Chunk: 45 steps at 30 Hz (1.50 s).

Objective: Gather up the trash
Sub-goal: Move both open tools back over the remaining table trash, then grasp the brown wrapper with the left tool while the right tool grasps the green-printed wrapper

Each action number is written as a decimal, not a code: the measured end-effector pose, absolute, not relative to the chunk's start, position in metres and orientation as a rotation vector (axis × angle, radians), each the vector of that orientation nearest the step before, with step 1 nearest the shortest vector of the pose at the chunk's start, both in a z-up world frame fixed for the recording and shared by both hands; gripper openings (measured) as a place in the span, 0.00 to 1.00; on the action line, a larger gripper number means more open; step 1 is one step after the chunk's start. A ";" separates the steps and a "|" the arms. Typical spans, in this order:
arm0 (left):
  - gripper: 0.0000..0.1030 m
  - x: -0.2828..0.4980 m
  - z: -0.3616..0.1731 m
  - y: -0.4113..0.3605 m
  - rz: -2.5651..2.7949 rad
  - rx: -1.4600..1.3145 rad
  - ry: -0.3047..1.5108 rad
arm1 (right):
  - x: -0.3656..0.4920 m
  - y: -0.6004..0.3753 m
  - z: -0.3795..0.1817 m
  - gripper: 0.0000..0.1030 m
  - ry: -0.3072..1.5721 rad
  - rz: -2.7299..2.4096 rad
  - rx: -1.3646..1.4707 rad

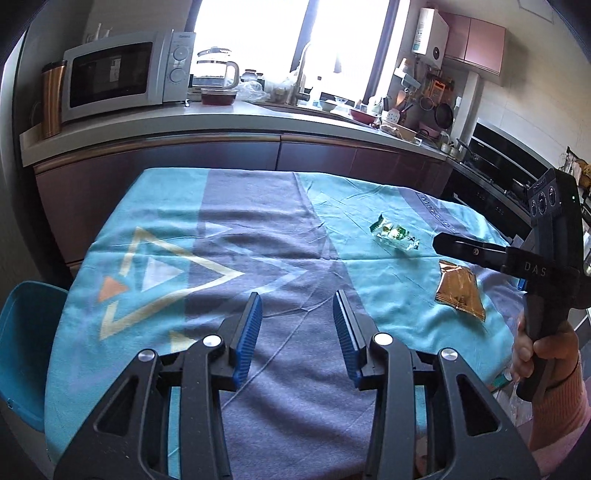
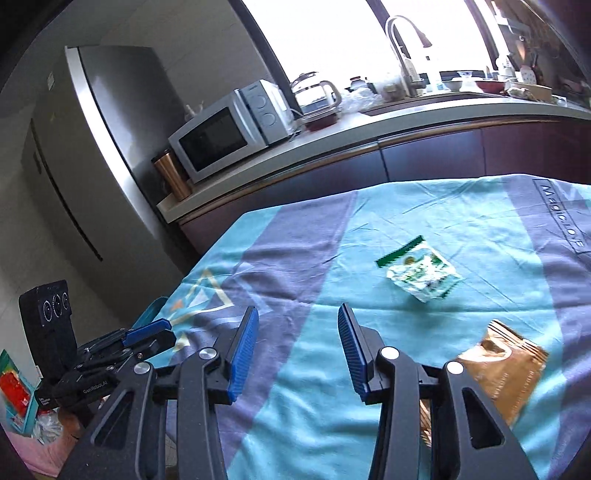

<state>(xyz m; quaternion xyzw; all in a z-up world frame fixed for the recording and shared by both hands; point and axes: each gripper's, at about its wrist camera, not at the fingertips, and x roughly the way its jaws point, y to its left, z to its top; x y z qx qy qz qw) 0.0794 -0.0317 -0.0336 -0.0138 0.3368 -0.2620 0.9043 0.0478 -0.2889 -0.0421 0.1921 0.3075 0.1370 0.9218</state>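
Kitchen table (image 1: 258,229) under a turquoise-and-grey cloth holds a crumpled green-and-white snack wrapper (image 2: 421,275) and copper-brown foil packet (image 2: 506,373), both ungrasped; both grippers' fingers gape empty, so reaching comes next.

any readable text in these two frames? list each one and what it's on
"DAS" – on the body of the right gripper, seen in the left wrist view.
"GenRobot.AI" – on the body of the left gripper, seen in the right wrist view.
"Magic", then blurred letters – boxed print on the tablecloth.
Green wrapper, brown packet, microwave badge, water heater label: print too small or blurred to read.
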 end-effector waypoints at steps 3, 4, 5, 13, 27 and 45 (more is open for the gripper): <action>0.39 0.080 -0.035 -0.048 -0.575 -0.012 0.707 | 0.038 -0.315 -0.049 0.41 0.627 0.208 0.423; 0.39 0.081 -0.036 -0.053 -0.589 -0.006 0.711 | 0.033 -0.324 -0.051 0.41 0.625 0.180 0.431; 0.39 0.081 -0.037 -0.059 -0.603 0.000 0.716 | 0.030 -0.332 -0.053 0.41 0.623 0.154 0.440; 0.39 0.081 -0.046 -0.113 -0.746 0.036 0.761 | 0.003 -0.395 -0.075 0.42 0.618 -0.015 0.537; 0.43 0.073 -0.057 -0.160 -0.840 0.088 0.810 | 0.026 -0.373 -0.106 0.42 0.694 0.157 0.627; 0.48 0.088 -0.074 -0.160 -0.838 0.066 0.904 | 0.067 -0.341 -0.083 0.42 0.689 0.275 0.553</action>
